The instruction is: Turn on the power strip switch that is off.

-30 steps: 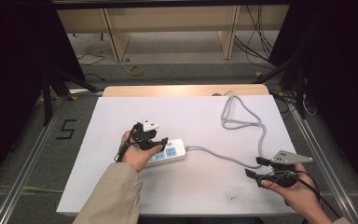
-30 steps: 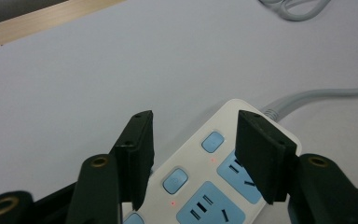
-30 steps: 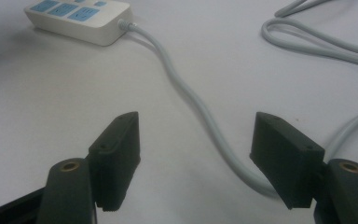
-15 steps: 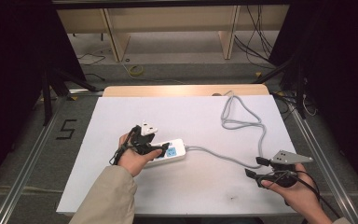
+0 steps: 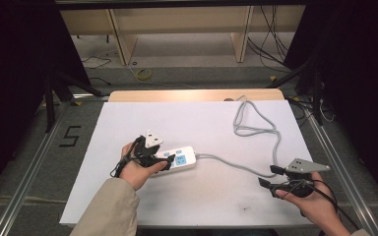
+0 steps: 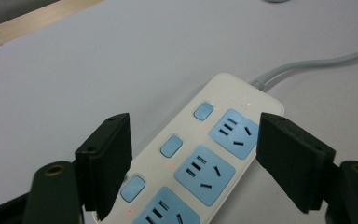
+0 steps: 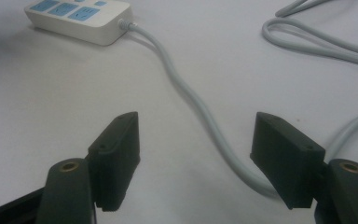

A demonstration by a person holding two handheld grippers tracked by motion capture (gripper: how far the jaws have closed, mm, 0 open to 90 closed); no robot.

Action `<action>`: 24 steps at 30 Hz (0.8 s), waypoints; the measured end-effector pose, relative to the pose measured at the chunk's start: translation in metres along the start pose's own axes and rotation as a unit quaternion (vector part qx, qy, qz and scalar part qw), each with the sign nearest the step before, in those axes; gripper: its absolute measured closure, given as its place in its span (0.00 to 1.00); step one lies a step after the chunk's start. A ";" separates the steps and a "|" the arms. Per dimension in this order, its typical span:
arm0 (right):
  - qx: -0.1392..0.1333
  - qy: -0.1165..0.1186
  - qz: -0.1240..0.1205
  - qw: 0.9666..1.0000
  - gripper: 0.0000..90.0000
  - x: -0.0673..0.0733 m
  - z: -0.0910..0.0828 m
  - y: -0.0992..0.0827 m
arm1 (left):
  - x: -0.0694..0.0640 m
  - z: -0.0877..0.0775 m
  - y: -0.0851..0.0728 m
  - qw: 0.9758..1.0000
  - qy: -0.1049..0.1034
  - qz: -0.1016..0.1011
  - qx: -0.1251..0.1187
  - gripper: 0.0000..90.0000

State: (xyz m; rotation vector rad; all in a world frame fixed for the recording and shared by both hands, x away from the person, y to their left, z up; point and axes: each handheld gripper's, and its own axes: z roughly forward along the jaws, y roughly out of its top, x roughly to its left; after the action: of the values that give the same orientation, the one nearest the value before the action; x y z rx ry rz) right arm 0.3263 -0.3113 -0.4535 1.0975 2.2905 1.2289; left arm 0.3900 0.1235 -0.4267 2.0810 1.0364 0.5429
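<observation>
**Surfaces and finishes**

The power strip [image 6: 214, 154] has a smooth, glossy white plastic shell that catches the light, with matt pale-blue plastic socket faces and buttons. Its cable [image 7: 200, 109] is sheathed in smooth grey rubbery plastic with a dull sheen. The bench [image 5: 211, 123] wears a matt white sheet, paper-like and even; a strip of pale wood shows at its far edge. The jaws of the left gripper [image 6: 196, 163] and the right gripper [image 7: 196, 161] are matt black plastic, faintly textured, with brass-coloured metal inserts.
</observation>
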 end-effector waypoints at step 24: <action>0.000 0.001 -0.001 1.000 0.36 0.001 0.000 0.000 | -0.004 -0.014 -0.014 1.000 0.000 0.024 -0.006 0.27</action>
State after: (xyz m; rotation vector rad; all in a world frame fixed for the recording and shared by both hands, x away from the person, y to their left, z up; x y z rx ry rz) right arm 0.3257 -0.3105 -0.4531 1.0940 2.2924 1.2291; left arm 0.3716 0.1318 -0.4292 2.1003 0.9833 0.5708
